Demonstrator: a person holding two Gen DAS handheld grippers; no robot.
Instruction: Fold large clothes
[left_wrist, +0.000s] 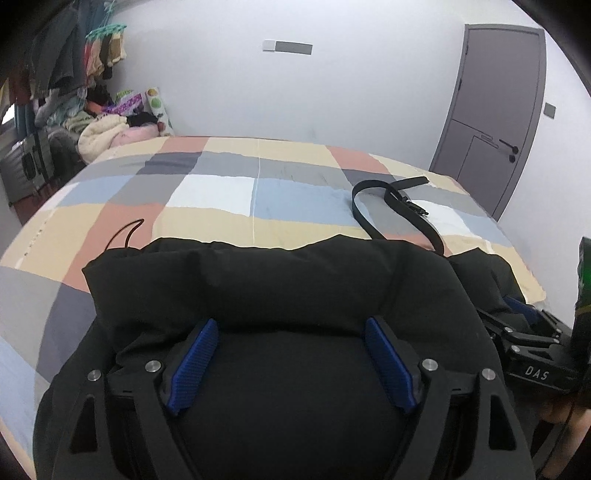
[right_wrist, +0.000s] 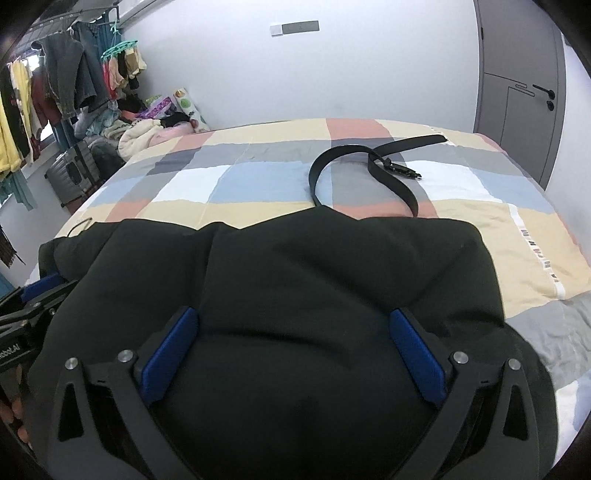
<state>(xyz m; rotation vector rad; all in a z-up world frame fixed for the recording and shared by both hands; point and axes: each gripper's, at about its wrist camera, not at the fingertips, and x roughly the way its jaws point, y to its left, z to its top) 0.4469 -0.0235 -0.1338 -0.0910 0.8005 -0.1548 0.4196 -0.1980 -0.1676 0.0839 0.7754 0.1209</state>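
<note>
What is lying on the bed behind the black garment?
Behind the black garment a black belt lies looped on the checked bedspread. Both its near ends run under the garment's far edge, so that part is hidden. A thin black cord pokes out at the garment's left.

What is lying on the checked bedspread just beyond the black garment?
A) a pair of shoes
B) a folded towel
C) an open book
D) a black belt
D: a black belt lies looped on the bedspread past the far edge of the black garment; its end disappears behind that edge.
</note>
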